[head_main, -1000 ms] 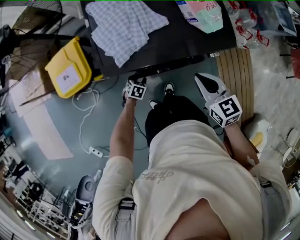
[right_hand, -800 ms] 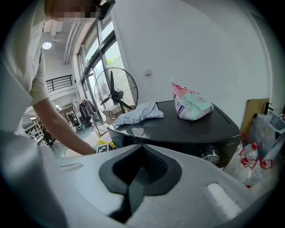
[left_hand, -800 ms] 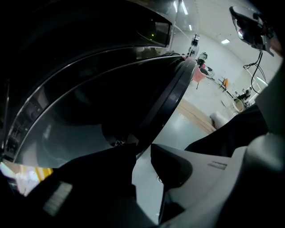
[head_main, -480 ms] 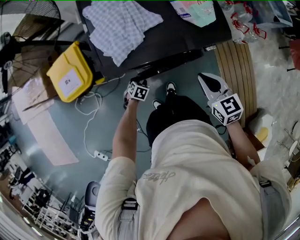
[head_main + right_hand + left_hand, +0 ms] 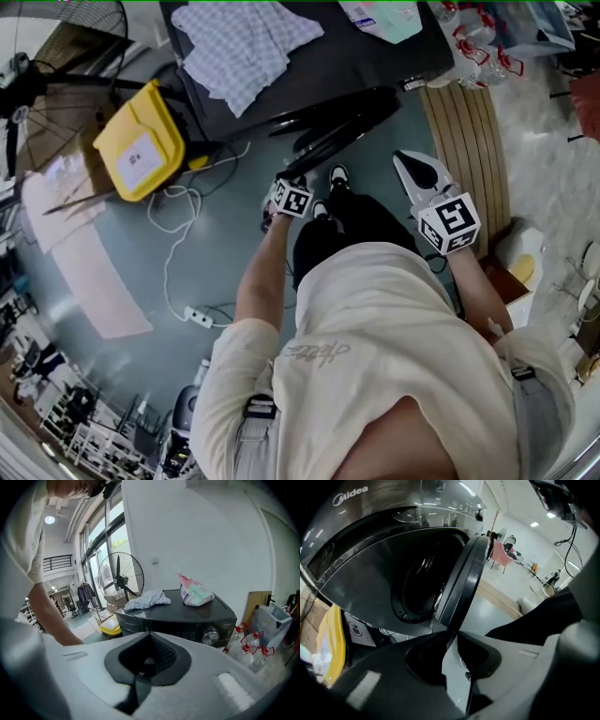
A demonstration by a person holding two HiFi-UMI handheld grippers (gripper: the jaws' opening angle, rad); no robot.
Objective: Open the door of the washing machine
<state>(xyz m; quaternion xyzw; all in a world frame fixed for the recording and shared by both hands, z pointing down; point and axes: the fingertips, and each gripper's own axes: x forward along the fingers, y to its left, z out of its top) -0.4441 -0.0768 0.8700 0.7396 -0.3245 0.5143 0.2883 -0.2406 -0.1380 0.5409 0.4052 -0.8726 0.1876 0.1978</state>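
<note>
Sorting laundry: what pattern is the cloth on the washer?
Cloth: pale checks, clearest in head view.

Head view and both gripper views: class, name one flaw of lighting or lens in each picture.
Head view: strong fisheye, the wooden slats and floor bow. Left gripper view: light glares in streaks on the washing machine, the drum behind its door lies dark, corners black. Right gripper view: bright windows backlight the fan, round black vignette.
</note>
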